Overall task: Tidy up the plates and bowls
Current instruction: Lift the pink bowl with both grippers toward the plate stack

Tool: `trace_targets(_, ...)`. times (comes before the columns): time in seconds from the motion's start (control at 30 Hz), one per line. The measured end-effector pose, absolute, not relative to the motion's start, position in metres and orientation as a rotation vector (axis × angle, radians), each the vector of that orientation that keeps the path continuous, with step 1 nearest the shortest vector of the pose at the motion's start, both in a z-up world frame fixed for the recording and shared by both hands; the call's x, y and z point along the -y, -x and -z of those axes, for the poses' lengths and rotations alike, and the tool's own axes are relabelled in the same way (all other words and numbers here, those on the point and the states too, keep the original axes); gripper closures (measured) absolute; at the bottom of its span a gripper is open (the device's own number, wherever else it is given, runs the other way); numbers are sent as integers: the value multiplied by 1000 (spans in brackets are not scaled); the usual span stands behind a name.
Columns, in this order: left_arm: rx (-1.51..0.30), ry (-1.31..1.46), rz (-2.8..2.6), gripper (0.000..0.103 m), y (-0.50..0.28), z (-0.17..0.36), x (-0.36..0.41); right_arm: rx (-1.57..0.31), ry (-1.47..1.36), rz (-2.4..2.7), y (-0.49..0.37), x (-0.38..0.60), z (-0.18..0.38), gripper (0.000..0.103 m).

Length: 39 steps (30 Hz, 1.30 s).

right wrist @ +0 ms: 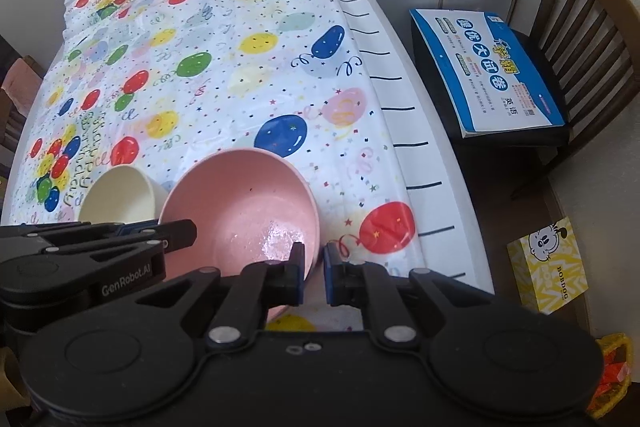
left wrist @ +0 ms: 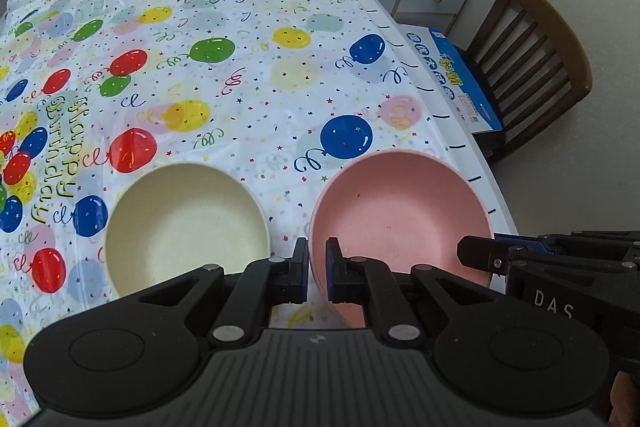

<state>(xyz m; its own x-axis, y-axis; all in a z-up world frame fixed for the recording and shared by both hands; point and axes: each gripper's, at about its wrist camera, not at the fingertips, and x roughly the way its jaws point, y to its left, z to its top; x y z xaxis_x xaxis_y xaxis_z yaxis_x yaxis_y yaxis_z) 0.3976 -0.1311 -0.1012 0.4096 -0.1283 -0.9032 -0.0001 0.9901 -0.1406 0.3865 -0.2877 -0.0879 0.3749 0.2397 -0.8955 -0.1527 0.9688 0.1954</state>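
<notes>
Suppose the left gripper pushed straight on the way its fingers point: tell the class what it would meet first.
Probably the pink bowl itself: the left gripper is shut on its near rim, so the bowl wall lies directly ahead. The cream bowl sits off to the side.

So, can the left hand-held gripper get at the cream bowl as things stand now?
Probably not at once. The left hand-held gripper is shut on the pink bowl's rim, as is the right one on the far side. The cream bowl sits close beside it with nothing between, so the way is free once the pink bowl is released.
</notes>
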Motion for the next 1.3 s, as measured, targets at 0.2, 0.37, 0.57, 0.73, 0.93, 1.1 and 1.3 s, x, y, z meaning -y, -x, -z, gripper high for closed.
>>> trace_targets(0.2,-1124,127,88,95,-371,84,120,-1136,-70,-255,-364,279,71,95)
trace_targets(0.37,-1111,124,90,95,-345,72,107,-1117,-56,-257,-342,266,58,95)
trace_targets(0.57,-1101,119,88,95,-313,61,88,-1100,-41,-261,-314,248,46,95)
trace_targets(0.73,-1103,111,83,95,-285,54,72,-1094,-35,-270,-288,230,39,95)
trace_targets(0.93,-1110,103,80,95,-251,50,52,-1087,-40,-282,-258,210,33,95)
trace_targets(1.1,-1120,94,82,95,-223,52,37,-1088,-44,-285,-235,195,34,95)
trace_targets(1.3,-1145,85,76,95,-191,60,16,-1102,-41,-296,-205,175,40,95)
